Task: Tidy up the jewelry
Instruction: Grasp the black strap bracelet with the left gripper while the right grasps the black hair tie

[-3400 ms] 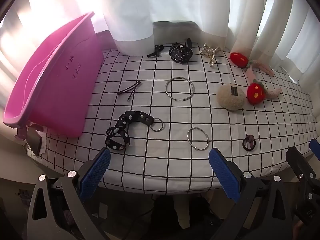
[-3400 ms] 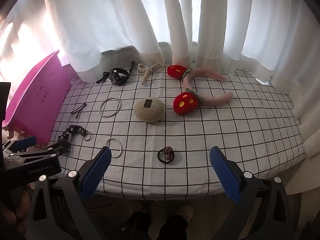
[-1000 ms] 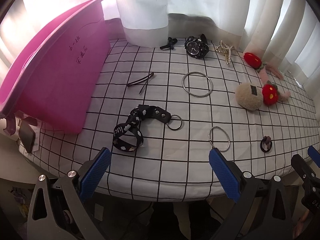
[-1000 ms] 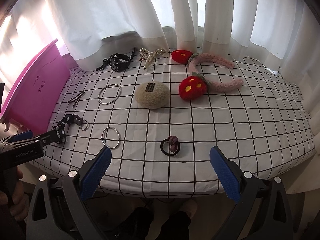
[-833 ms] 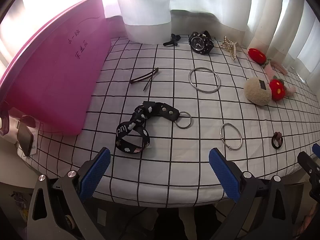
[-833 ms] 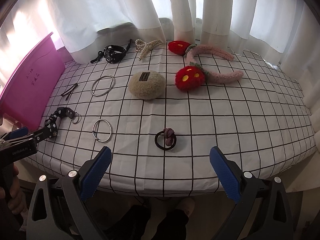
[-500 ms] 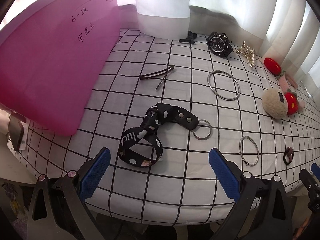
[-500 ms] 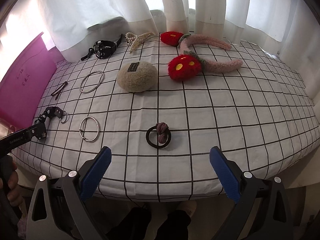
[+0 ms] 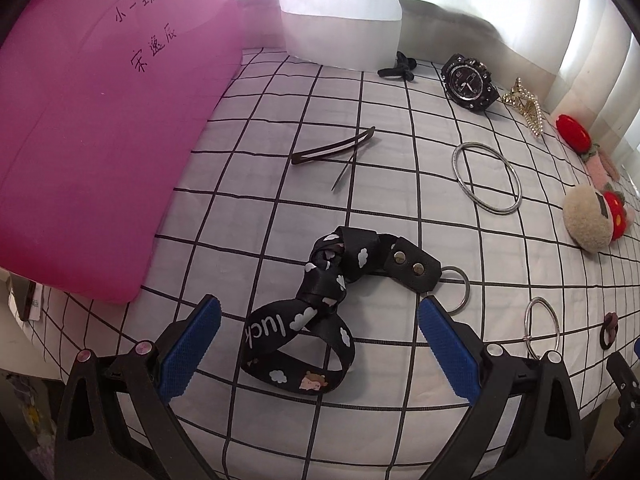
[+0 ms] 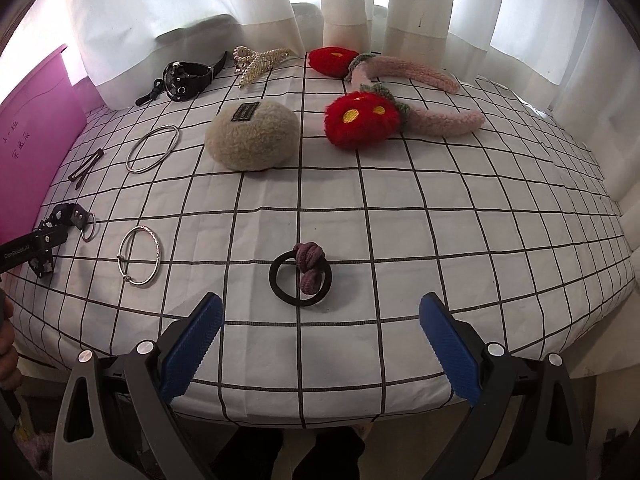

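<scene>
Left gripper (image 9: pixel 318 334): jaws wide, empty, either side of the black strap (image 9: pixel 320 312) lying on the checked worktop (image 9: pixel 260 216) beside the pink bin (image 9: pixel 80 128). Right gripper (image 10: pixel 320 338): jaws wide, empty, just short of the hair tie (image 10: pixel 301 278).

1. A black wrist strap (image 9: pixel 320 300) with white clouds lay looped, its key ring (image 9: pixel 454 289) flat.
2. A black hair tie (image 10: pixel 300 278) with a mauve knot lay near the desk's front edge.
</scene>
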Demonstrator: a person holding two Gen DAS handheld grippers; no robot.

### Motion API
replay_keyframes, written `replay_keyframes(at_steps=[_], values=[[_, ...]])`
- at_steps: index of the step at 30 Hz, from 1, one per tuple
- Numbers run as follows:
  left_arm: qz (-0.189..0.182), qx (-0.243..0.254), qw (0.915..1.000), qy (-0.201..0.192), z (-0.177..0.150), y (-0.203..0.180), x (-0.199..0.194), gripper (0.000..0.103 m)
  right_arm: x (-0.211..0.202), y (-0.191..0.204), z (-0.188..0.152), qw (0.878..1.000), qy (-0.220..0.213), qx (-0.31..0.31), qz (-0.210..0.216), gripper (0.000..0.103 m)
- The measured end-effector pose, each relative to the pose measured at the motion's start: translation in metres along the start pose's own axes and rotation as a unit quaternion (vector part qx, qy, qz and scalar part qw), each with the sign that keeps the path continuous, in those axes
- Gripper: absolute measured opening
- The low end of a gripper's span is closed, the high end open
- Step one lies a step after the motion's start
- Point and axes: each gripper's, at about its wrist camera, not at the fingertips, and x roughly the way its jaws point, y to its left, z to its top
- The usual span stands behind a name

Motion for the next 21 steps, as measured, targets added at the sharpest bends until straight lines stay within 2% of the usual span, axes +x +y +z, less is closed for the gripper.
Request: replay_keyframes(at_steps=[10,21], values=[[0.000,0.010,0.9999,-0.002,0.004,-0.006,0.016,0.097,0.018,0.003,0.004,1.000,0.005,-0.010,-0.018,0.094],[-0.022,0.018,0.9992,-0.028,0.004,-0.004,0.020,0.098,0.027,0.004,0.003,1.000,0.010,-0.004,0.000,0.094]])
